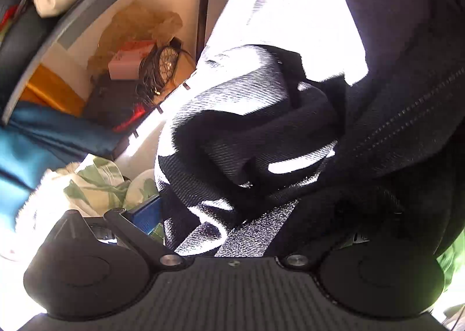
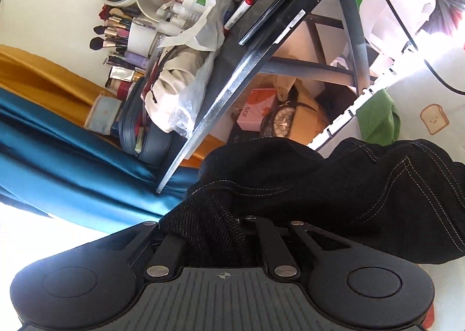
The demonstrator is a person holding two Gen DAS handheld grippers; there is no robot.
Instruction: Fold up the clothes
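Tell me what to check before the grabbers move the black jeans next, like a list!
1. Right gripper has the black jeans: ok, dark denim is bunched between its arms.
2. Left gripper has the jeans too: cannot tell, cloth covers its fingers.
3. Jeans are smooth and flat: not ok, they are rumpled and folded over themselves in both views.
4. Nothing else is caught in the jeans: cannot tell, a green cloth lies right behind them.
5. The spot for laying them down is visible: not ok, denim and glare hide it.
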